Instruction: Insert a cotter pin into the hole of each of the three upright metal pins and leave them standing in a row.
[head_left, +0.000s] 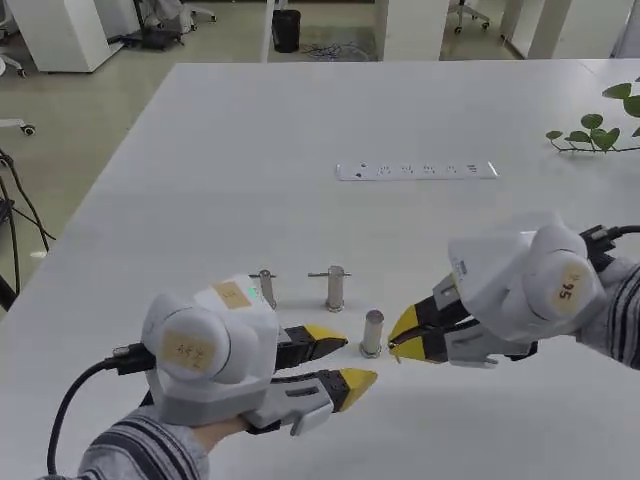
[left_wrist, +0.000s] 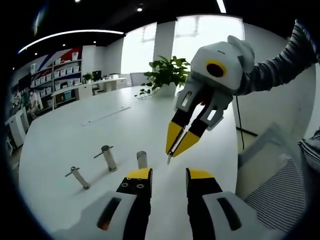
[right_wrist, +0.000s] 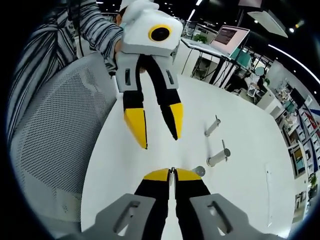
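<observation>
Here, lower centre of the head view, the right gripper (head_left: 402, 346) pinched a cotter pin (left_wrist: 169, 158) beside the bare metal pin (head_left: 372, 333), seemingly lining up its hole; the left gripper (head_left: 354, 361) hovered, jaws wide.

Both tools alike. Rounded white plastic shell on left gripper (head_left: 350, 360), domed rear cap, tan stickers (head_left: 232, 294) on top and cap; black jaws, yellow tips; light grey slotted mounts (left_wrist: 115, 215) at jaw bases. Black cable (head_left: 75, 400) plugged into rear. Same white shell on right gripper (head_left: 398, 345), tan sticker with dark digits on cap, black cable at back. Sleeves (head_left: 130, 455): grey-and-white stripes, both arms.
</observation>
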